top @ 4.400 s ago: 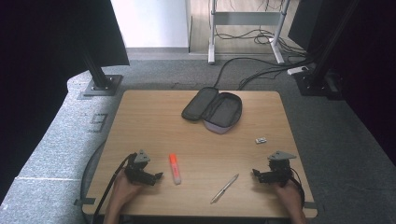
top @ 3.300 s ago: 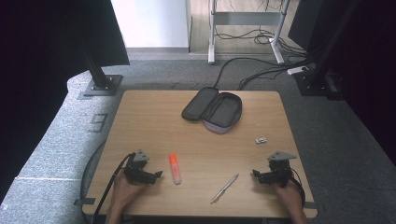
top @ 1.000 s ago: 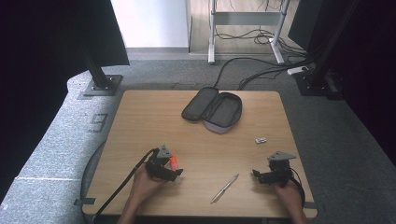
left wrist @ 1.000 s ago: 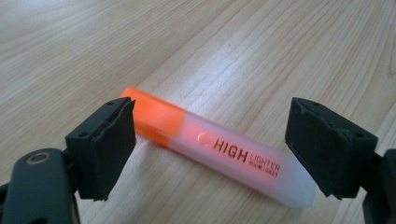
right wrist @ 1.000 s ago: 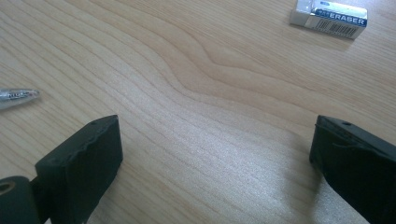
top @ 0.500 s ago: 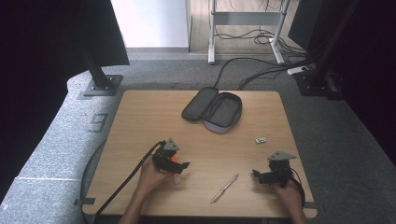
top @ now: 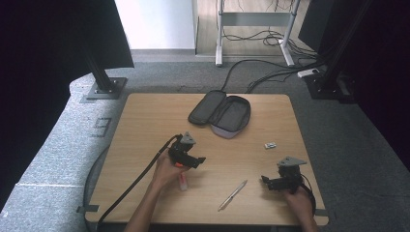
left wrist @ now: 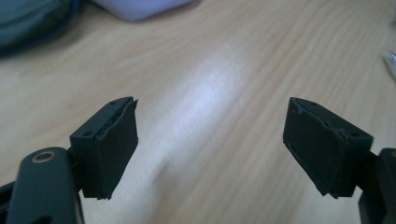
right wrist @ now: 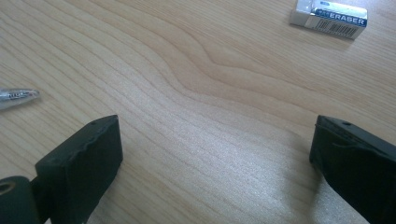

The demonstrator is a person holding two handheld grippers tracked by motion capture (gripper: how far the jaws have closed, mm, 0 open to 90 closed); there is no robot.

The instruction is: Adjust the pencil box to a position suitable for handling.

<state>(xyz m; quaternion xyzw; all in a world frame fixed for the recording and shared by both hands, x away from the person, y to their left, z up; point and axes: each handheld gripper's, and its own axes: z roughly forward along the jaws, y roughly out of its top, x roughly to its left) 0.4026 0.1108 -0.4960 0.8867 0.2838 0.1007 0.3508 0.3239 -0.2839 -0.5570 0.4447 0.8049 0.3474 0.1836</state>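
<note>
On the near half of the wooden table (top: 145,121), the left gripper (top: 198,160) is held over the boards, its jaws spread wide and nothing seen between them in the left gripper view, where bare wood shows in the gap. An orange marker (top: 182,180) is glimpsed just beneath the left hand (top: 167,170) in the high view; it seems to lie on the table rather than in the jaws, though most of it is hidden by the hand. Beyond the left gripper, an open grey pouch (top: 221,112) is set near the table's far edge, and its blurred edge is seen at the top of the left gripper view. Toward the table's right near corner, the right gripper (top: 265,181) is held low, its jaws likewise parted and empty, with bare wood between them in the right gripper view. A silver pen (top: 232,195) is laid between the two grippers, near the front edge, apart from both. A small white eraser (top: 270,145) is placed beyond the right gripper, well clear of it.
</note>
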